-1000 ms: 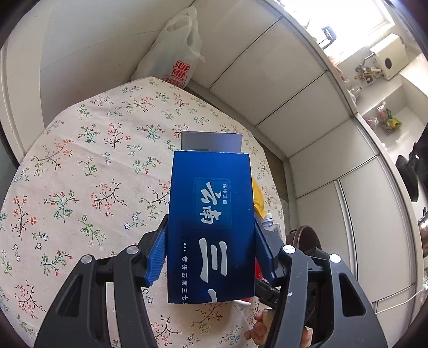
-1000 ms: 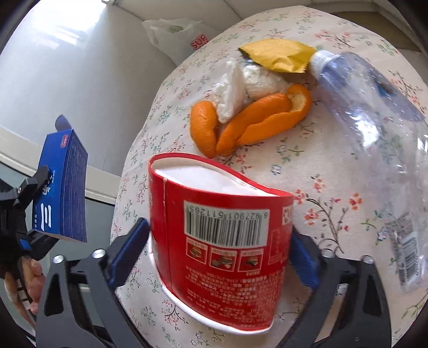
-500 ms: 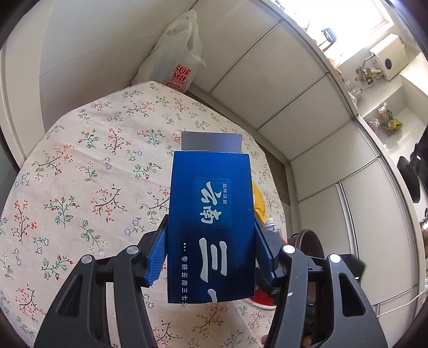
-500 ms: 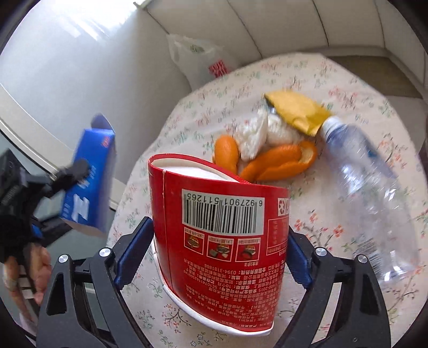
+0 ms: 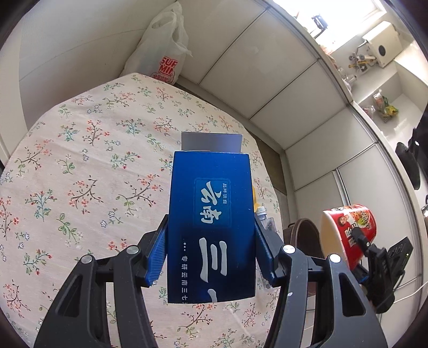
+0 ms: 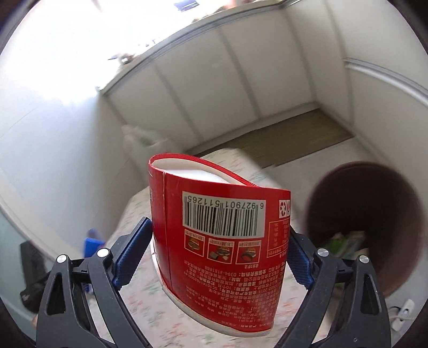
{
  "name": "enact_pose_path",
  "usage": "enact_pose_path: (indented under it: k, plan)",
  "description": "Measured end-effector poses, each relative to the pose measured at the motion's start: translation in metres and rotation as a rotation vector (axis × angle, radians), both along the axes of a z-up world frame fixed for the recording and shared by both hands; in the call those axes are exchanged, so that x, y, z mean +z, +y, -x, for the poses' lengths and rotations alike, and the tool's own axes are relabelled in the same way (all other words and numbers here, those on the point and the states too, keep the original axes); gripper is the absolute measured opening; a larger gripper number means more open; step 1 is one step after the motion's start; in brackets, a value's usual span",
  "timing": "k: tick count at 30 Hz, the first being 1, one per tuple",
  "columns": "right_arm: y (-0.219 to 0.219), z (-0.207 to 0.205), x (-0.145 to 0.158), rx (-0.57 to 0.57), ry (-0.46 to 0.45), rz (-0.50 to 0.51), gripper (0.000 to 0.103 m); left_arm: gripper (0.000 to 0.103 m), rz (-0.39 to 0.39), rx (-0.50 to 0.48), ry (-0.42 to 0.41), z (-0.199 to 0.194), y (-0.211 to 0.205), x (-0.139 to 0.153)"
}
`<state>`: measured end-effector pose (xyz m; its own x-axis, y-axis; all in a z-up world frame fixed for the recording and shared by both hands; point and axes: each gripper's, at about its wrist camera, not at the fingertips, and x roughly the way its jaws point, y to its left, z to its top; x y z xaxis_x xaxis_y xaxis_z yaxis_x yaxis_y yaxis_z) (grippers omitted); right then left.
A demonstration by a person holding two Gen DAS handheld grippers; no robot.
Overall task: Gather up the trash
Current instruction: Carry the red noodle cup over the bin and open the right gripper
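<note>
The right tool (image 6: 214, 257) pinches the red cup (image 6: 222, 249), now lifted off the desk (image 5: 80, 166) toward the brown bin (image 6: 369, 222) at right. The left tool (image 5: 210, 257) still clamps the blue box (image 5: 211, 227) at centre frame. Dropping comes next.

White cabinet doors (image 5: 291, 88) line the room; a floral tablecloth (image 5: 80, 160) covers the table; sunlight floods the window (image 5: 329, 10).

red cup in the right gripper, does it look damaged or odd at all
Yes. The red noodle cup is squashed: its rim is pinched into a flattened oval between the right gripper pads, not round. It is also tipped, mouth facing away. No spill visible.
</note>
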<state>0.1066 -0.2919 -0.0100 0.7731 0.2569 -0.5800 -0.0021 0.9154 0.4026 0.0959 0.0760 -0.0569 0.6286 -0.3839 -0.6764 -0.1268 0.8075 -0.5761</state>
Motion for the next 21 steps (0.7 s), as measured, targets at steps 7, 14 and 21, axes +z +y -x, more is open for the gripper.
enact_pose_path:
  k: [7, 14, 21]
  plan:
    - [-0.041, 0.003, -0.004, -0.314, 0.046, 0.371, 0.089, 0.056, -0.038, -0.043, -0.003, -0.007, -0.027, -0.004]
    - [-0.033, 0.014, -0.002, -0.435, 0.042, 0.721, 0.096, 0.056, -0.047, -0.109, -0.034, -0.011, -0.07, -0.005]
    - [-0.064, 0.028, 0.021, -0.51, -0.008, 0.692, 0.096, 0.056, -0.044, -0.195, -0.115, -0.012, -0.127, 0.016]
